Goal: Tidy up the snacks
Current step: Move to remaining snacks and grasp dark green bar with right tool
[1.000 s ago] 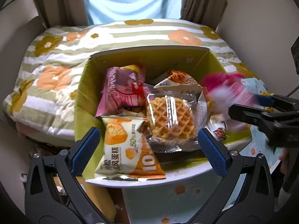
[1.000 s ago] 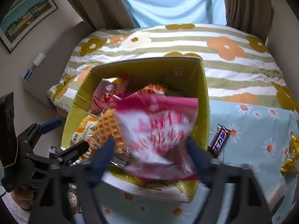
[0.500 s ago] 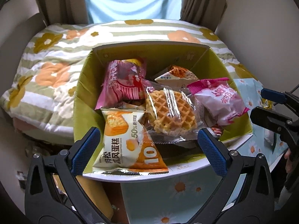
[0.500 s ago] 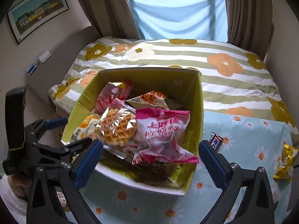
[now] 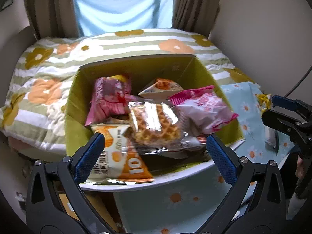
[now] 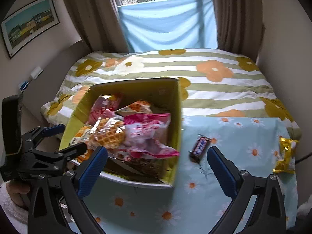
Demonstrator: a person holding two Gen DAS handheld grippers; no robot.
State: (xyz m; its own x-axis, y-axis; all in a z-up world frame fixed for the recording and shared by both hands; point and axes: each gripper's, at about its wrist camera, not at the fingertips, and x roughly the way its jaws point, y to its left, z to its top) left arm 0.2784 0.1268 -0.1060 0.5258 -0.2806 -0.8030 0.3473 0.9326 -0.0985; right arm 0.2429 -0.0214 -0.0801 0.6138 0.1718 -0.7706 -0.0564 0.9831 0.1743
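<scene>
Both the left tool (image 5: 154, 152) and right tool (image 6: 157, 167) gape empty. Snacks fill the box (image 6: 176, 117); right of it, a chocolate bar (image 6: 199, 145) and probably a gold packet (image 6: 285, 152) await collection.

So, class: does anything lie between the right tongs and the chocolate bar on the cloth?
Nothing visible does. The chocolate bar lies alone on the daisy cloth, just ahead of the open right tongs. The box stands to its left, apart from it.

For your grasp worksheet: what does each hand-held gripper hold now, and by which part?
Nothing. The left hand-held gripper and right hand-held gripper are both open and empty.
</scene>
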